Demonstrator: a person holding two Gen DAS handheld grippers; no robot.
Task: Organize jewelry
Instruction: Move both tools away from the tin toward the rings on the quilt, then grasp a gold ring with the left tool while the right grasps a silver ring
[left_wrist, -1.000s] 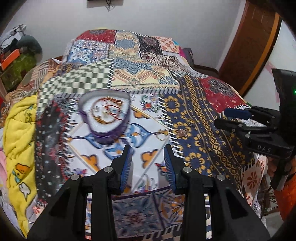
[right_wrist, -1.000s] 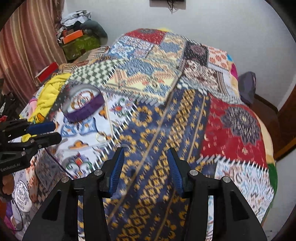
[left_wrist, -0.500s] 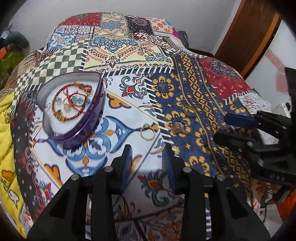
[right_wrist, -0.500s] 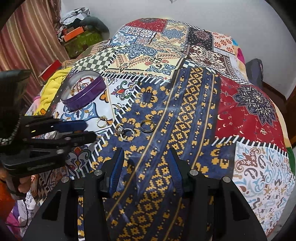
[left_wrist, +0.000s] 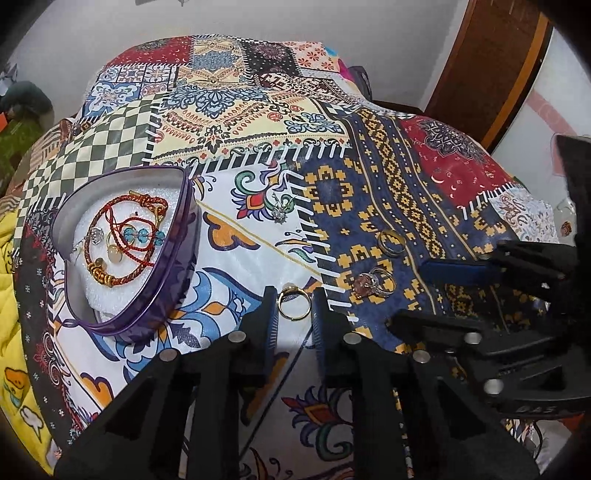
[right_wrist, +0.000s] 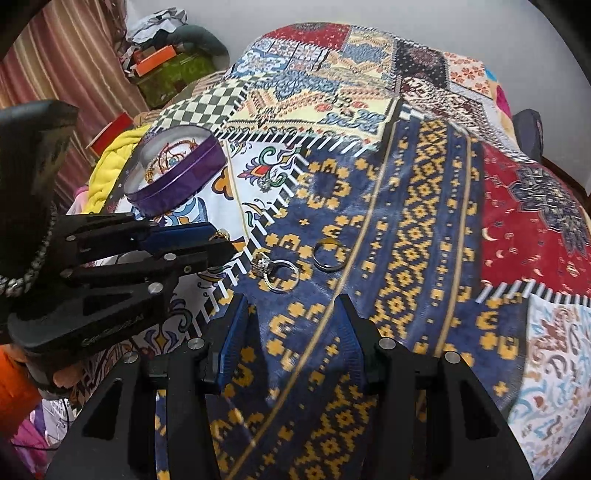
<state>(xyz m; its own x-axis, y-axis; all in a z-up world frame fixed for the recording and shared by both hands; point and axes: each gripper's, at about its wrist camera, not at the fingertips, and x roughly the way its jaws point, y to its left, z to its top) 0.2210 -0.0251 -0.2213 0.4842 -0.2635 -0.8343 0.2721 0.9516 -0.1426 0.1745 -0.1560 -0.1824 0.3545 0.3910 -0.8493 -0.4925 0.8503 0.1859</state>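
Gold ring — left tool straddles it, low.

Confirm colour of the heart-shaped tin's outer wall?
Purple, on the heart-shaped tin; clearest in the left wrist view.

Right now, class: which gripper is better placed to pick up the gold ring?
Left. The left gripper already straddles the gold ring, jaws open; the right gripper hangs open beside it.

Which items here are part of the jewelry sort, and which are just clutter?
In play:
- heart-shaped tin, bracelets inside
- gold ring between the left gripper fingers
- stone ring
- band ring
- small silver piece
- right gripper, open

Clutter:
- yellow blanket
- green box
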